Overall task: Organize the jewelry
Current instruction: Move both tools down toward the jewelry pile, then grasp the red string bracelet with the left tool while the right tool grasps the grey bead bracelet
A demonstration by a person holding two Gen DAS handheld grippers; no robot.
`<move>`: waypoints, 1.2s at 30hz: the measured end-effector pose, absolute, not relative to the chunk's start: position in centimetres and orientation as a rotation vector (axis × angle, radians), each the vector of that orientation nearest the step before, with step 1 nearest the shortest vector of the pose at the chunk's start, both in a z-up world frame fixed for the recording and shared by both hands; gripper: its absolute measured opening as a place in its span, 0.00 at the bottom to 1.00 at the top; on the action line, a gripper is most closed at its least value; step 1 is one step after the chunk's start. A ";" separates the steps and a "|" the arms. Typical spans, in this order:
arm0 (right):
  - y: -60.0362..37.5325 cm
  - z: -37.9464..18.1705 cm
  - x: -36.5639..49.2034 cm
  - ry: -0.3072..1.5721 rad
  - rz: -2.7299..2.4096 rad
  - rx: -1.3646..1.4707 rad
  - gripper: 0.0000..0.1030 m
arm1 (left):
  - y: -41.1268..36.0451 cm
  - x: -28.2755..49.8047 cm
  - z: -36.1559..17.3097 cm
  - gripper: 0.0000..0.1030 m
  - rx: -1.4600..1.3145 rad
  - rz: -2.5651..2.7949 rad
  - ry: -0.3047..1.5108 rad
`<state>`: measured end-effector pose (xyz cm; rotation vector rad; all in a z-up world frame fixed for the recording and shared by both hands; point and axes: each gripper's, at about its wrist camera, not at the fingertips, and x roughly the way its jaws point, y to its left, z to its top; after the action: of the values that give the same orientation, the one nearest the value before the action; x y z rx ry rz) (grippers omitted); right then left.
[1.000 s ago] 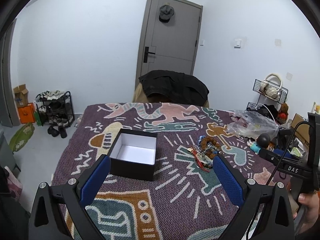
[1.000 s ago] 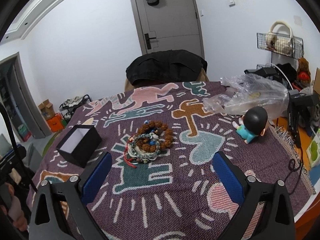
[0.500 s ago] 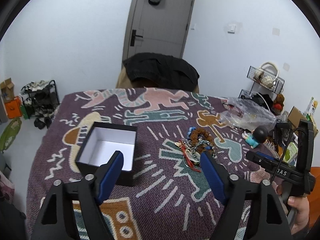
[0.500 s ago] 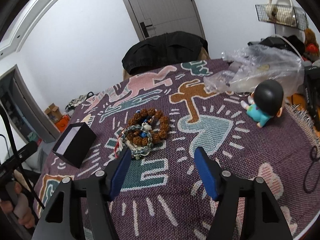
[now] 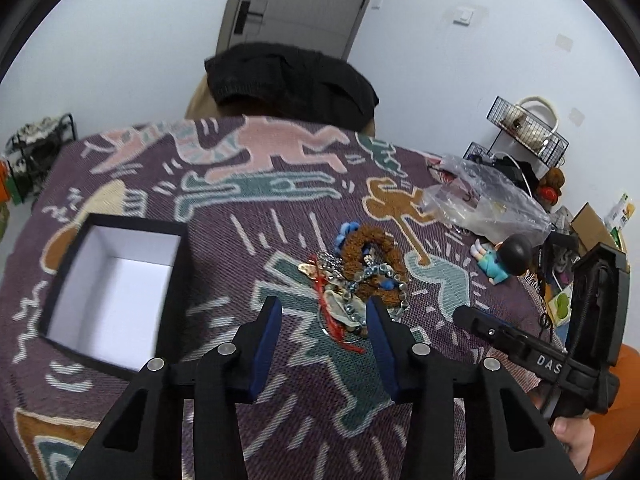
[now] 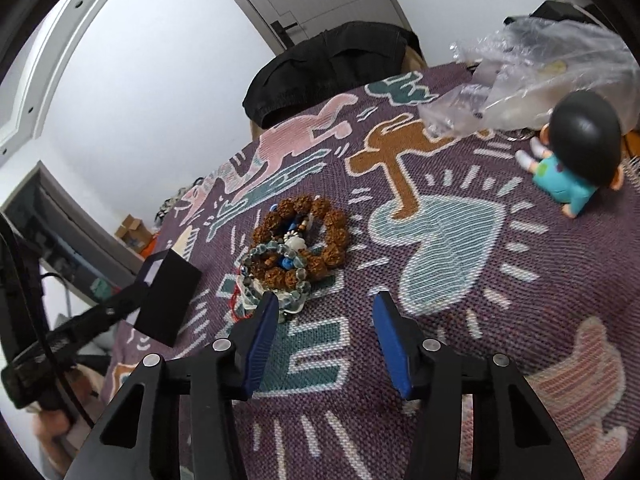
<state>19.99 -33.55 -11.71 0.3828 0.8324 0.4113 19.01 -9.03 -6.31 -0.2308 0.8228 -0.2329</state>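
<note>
Surface: covered by a purple woven cloth [image 5: 248, 240] with pink, teal, orange and white cartoon figures, in a white-walled room with a grey door [image 5: 296, 4].

Jewelry pile [image 5: 360, 276]: lies on the cloth near the middle of the surface, right of the box. Contents: a ring of large brown knobbly beads [image 6: 316, 240], a strand of clear glassy beads [image 6: 280, 280], small blue beads, a red cord [image 5: 334, 320], pale flat pieces.

Box [image 5: 116, 280]: black outside, white inside, lid off, standing on the cloth well apart from the pile, on its left in the left wrist view.

Left tongs [image 5: 323, 322]: blue-padded fingers parted, nothing between the pads; the near edge of the pile and the red cord sit in the gap between the tips. Contact with the pile cannot be told.

Right tongs [image 6: 323, 312]: fingers parted, gripping nothing; the left pad overlaps the near edge of the pile, the right pad over bare cloth.

Figurine [image 6: 576, 156]: black-haired doll in a teal top, lying on the cloth right of the pile.

Plastic bag [image 6: 532, 68]: clear, crumpled, behind the figurine.

Dark garment [image 5: 288, 76]: draped over a chair at the far edge of the surface.

Wire baskets [image 5: 528, 128]: on the wall at right.
</note>
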 end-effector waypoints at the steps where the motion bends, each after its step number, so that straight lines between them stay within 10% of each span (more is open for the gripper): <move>1: -33.5 -11.8 20.2 0.837 0.417 0.388 0.49 | -9.2 19.4 -6.6 0.44 -0.234 -0.234 0.834; 20: -31.3 -14.4 23.3 0.944 0.476 0.468 0.43 | -10.8 23.5 -12.0 0.03 -0.302 -0.245 1.008; 28: -30.0 -14.7 24.2 0.960 0.480 0.468 0.43 | -10.2 22.8 -10.1 0.02 -0.302 -0.268 0.967; 31: -29.7 -15.0 24.4 0.972 0.486 0.466 0.13 | -10.0 22.5 -9.4 0.02 -0.303 -0.272 0.954; 36: -30.1 -14.5 24.0 0.943 0.480 0.481 0.10 | -9.5 22.1 -7.6 0.02 -0.305 -0.281 0.916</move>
<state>24.04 -30.14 -14.45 0.4810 0.9433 0.4798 22.06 -9.47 -7.60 -0.3052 0.9156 -0.2814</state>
